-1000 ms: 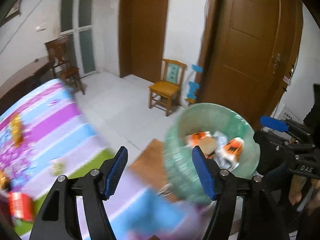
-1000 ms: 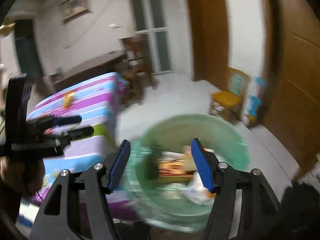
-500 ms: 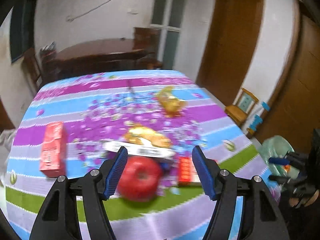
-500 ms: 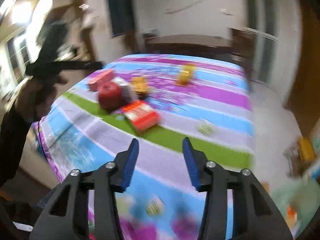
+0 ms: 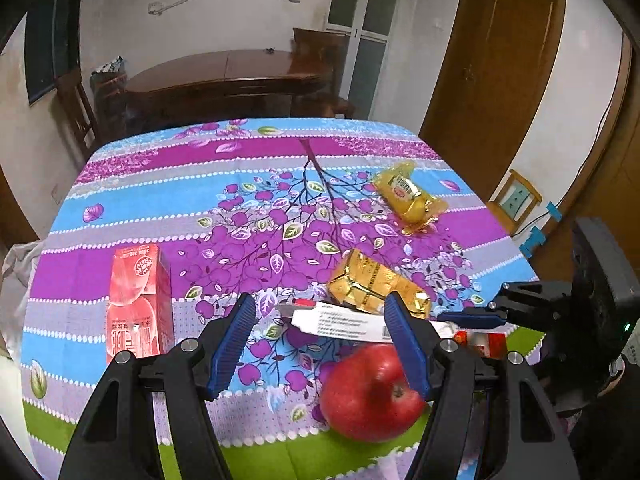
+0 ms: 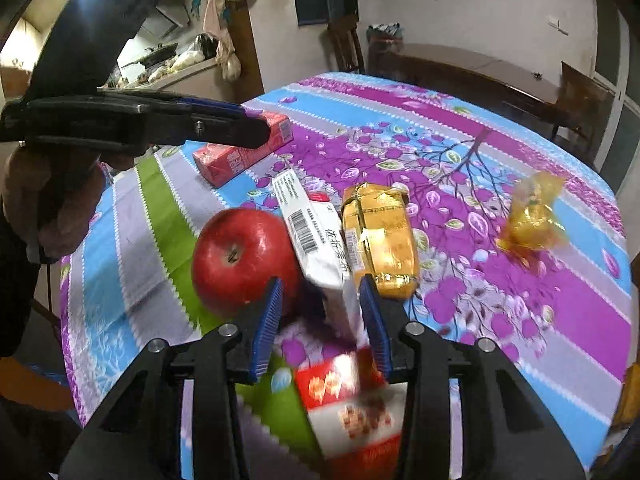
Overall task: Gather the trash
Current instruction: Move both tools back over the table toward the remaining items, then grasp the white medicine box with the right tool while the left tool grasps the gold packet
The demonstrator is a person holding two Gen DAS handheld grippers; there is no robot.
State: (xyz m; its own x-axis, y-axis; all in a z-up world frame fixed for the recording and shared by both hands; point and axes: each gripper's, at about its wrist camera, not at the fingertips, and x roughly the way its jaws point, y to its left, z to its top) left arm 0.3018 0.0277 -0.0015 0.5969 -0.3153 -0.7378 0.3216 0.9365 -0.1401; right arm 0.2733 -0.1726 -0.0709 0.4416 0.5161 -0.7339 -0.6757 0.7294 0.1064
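On the flowered tablecloth [image 5: 248, 184] lie a red juice carton [image 5: 138, 300], a gold foil packet [image 5: 376, 284], a white barcoded packet [image 5: 344, 322], a yellow snack wrapper [image 5: 408, 198], a red apple [image 5: 368, 394] and a red-and-white wrapper [image 6: 352, 400]. My left gripper [image 5: 322, 344] is open and empty above the near edge, beside the apple. My right gripper [image 6: 322, 324] is open over the red-and-white wrapper, with the white packet's [image 6: 316, 228] end between its fingers. The apple [image 6: 242, 258] lies just to its left.
A dark wooden table [image 5: 228, 76] and chairs stand behind the cloth-covered table. A brown door [image 5: 496, 64] and a small yellow chair [image 5: 516, 200] are at the right. A kitchen counter [image 6: 172, 64] is at the far left in the right wrist view.
Both grippers have swung away from the green bin of trash on the floor and back over the table. They now hover over the remaining items, and the right gripper has narrowed a little.
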